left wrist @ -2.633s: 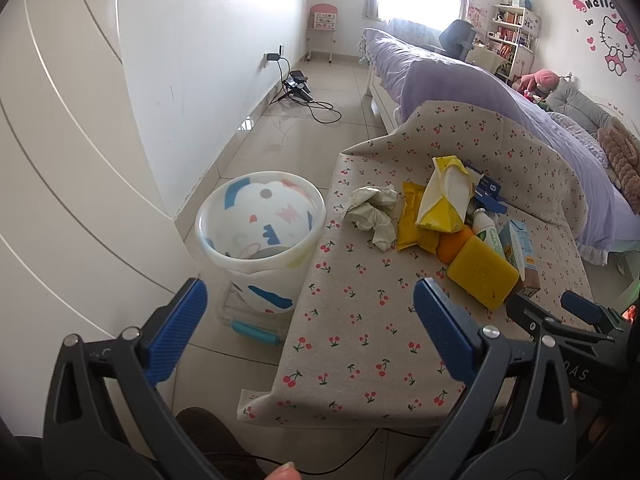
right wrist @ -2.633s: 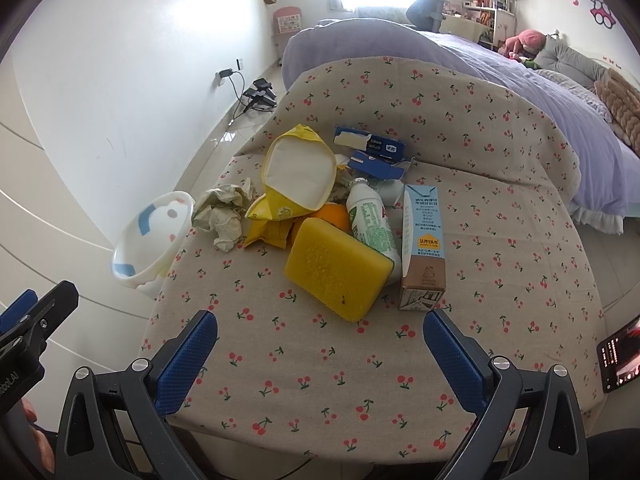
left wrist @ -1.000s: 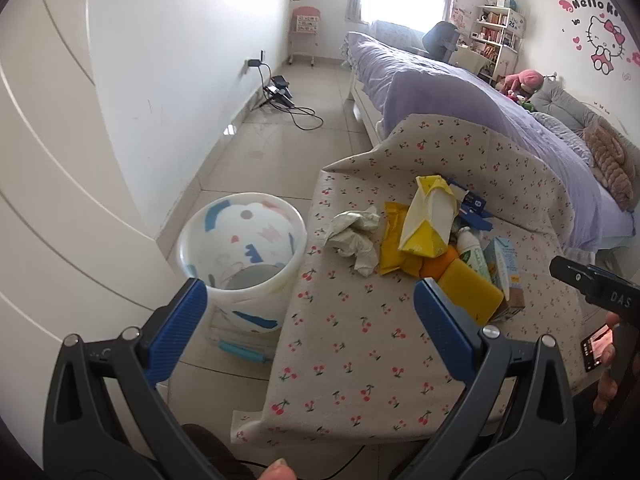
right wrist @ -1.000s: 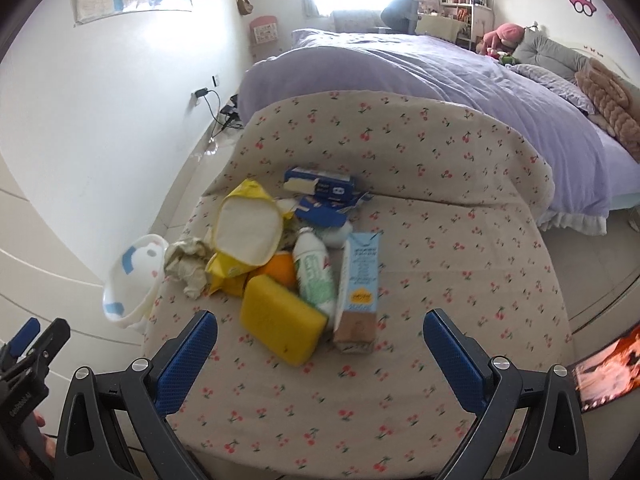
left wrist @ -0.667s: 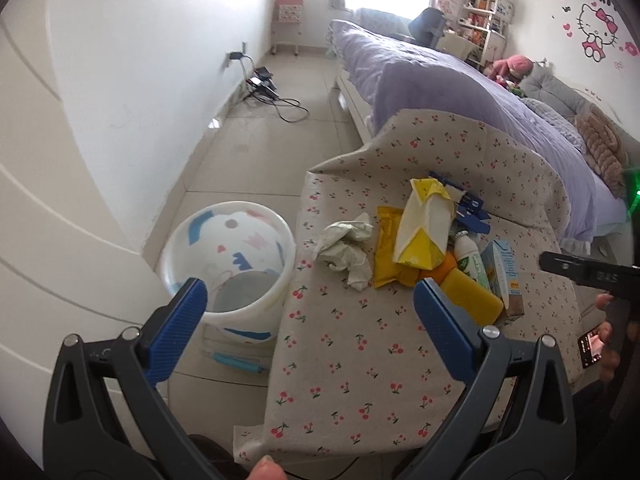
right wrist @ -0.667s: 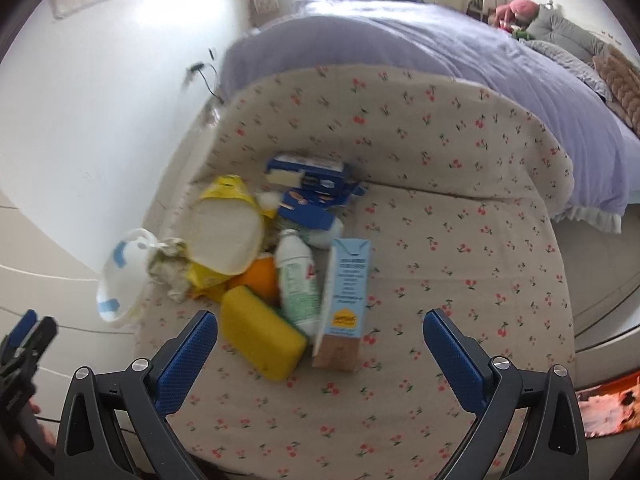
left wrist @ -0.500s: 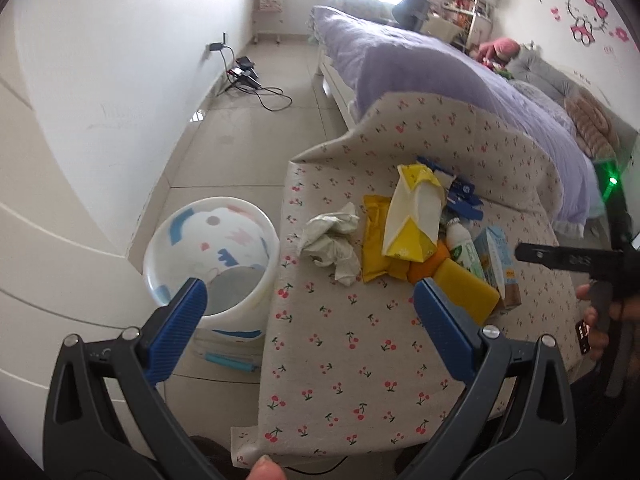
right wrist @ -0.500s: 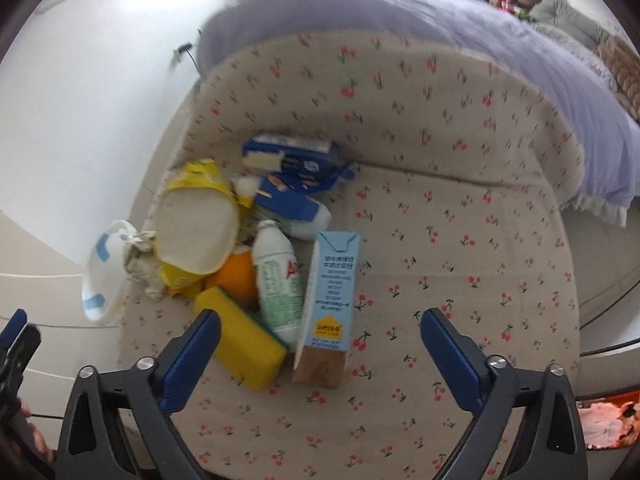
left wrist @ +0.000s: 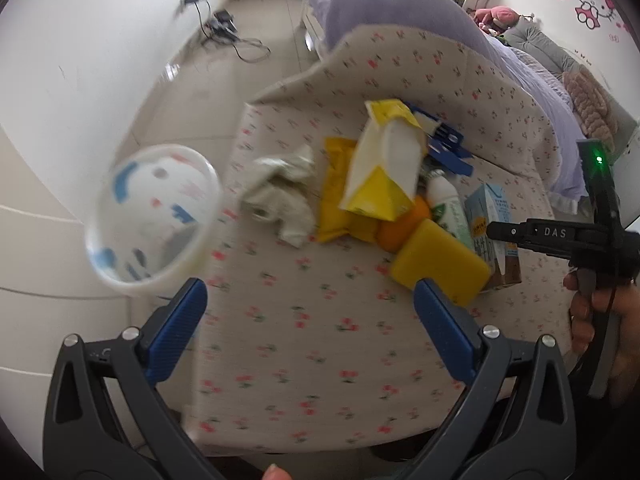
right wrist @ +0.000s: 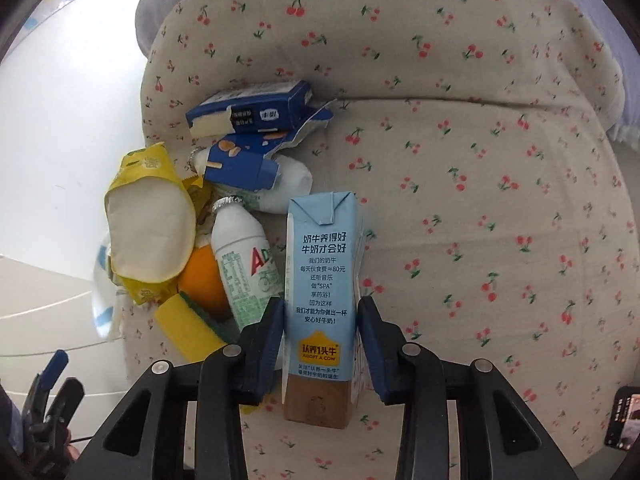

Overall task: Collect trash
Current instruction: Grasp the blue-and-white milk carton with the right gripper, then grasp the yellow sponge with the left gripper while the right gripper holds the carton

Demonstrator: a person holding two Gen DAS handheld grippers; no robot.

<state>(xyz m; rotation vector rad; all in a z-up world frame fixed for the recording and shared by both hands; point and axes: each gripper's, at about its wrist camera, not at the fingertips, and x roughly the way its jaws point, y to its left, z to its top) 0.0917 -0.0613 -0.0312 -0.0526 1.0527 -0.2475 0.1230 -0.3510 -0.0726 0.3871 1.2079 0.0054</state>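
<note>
Blue pads of the right gripper [right wrist: 320,332] have just been closing and now clamp the upright milk carton [right wrist: 321,280] low on its sides, on the cherry-print cloth [right wrist: 480,200]. Step in hand: first pickup. Next, I judge, a lift and carry to the round plastic bin [left wrist: 154,220] beside the table. The left gripper [left wrist: 316,320] hangs spread wide, empty. Carton: smooth, boxy card.
</note>
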